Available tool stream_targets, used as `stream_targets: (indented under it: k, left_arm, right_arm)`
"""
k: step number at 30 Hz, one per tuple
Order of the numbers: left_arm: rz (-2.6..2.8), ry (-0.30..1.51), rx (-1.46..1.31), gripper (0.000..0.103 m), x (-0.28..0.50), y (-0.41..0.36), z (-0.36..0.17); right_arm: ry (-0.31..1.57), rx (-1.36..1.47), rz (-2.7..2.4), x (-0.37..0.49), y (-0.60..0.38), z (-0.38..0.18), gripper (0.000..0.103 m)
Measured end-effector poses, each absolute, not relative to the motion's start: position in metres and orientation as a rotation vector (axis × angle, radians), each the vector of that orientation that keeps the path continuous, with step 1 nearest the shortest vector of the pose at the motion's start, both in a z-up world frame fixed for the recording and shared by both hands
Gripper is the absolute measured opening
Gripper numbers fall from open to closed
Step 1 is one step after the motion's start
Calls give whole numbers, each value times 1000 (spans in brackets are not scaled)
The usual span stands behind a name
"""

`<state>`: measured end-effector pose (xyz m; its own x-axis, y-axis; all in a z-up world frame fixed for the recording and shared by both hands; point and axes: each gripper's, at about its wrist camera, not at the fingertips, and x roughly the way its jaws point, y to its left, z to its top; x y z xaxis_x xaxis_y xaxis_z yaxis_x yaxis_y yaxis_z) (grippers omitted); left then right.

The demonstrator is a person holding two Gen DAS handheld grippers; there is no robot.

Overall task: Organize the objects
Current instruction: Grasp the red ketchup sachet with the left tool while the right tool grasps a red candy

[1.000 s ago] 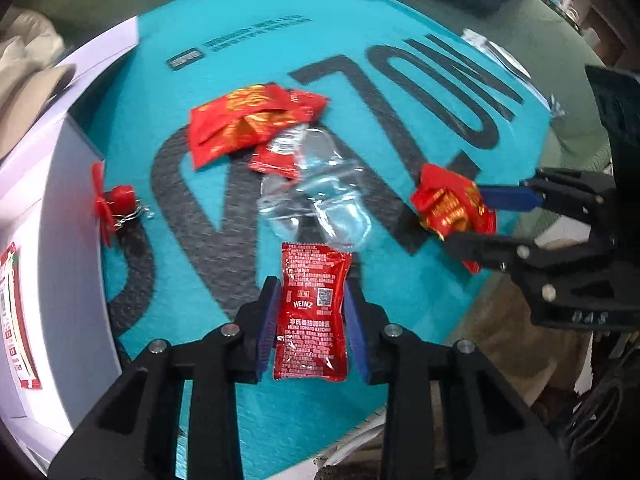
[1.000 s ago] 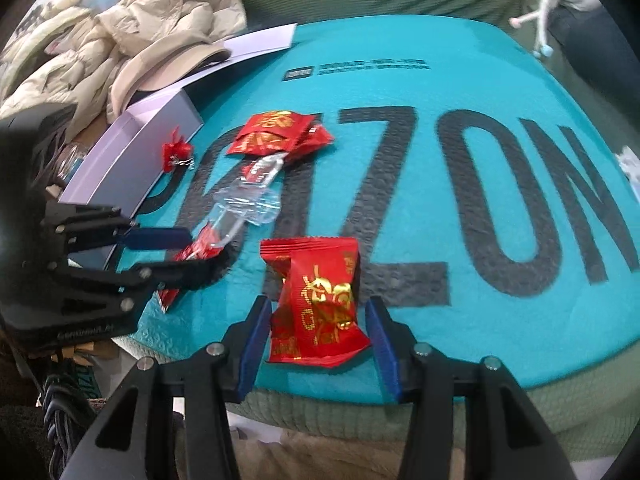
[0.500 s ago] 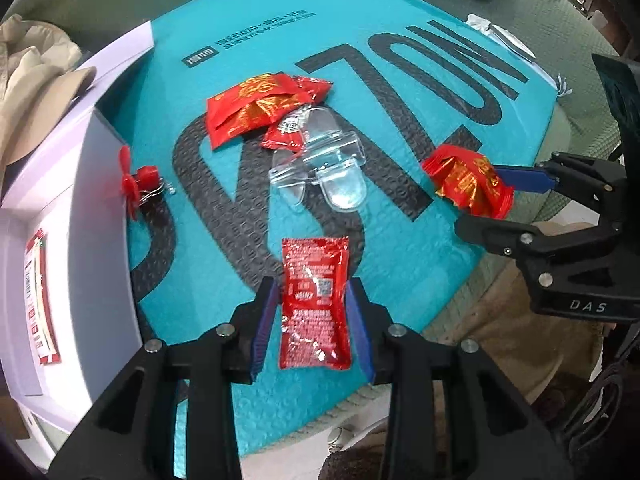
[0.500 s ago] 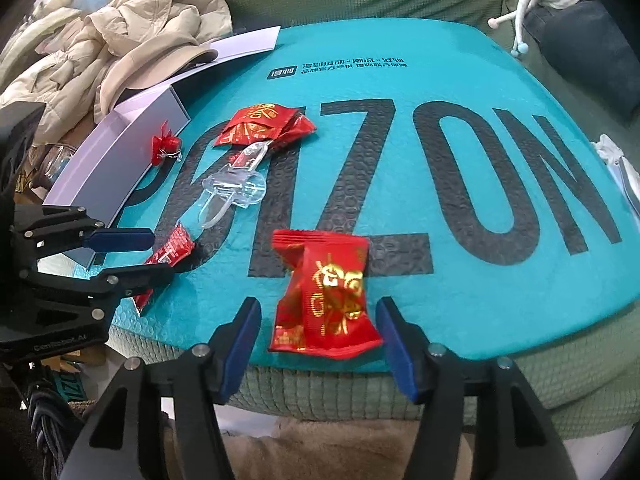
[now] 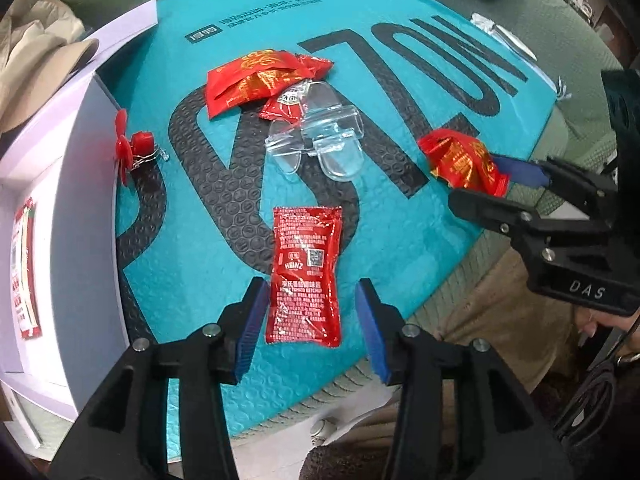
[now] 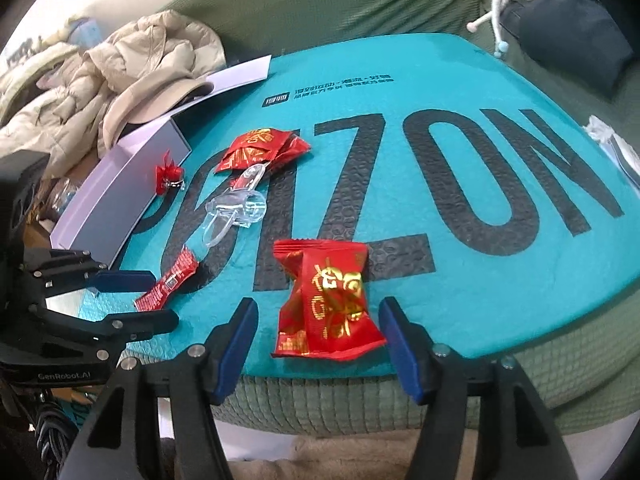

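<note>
- Release step: left gripper (image 5: 308, 320) jaws opening around the ketchup sachet (image 5: 306, 276), lying flat on the teal mat (image 5: 400, 8).
- Right gripper (image 6: 316, 344) jaws open, clear of the red candy packet (image 6: 330, 300) near the mat's edge.
- Next, probably: lift clear, pick another item.

Glossy foil ketchup sachet (image 5: 306, 276) lies on matt, dimpled bubble-plastic mailer (image 5: 208, 280).

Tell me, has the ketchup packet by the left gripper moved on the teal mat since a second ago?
Cannot tell: the ketchup packet lies across the same black letter on the teal mat, though the camera itself shifted.
</note>
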<state>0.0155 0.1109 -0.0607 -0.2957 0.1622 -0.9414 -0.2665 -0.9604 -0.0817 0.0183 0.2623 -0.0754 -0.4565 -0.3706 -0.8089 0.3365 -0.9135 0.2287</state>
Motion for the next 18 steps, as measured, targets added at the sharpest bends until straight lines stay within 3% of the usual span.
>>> stream_targets:
  k: [4,7,18]
  left_arm:
    - [2346,139,-1663,37,14,110,-61]
    - [2359,99,-1660,30,9,106,-61]
    - [2346,47,-1632,28,0,110,-55]
  right_arm:
    - [0,1328,-2389,21,258,-75,62]
    - [56,1324,-2421,22,255,-76,53]
    - [-10,1301,-2396,25,264,-69,52]
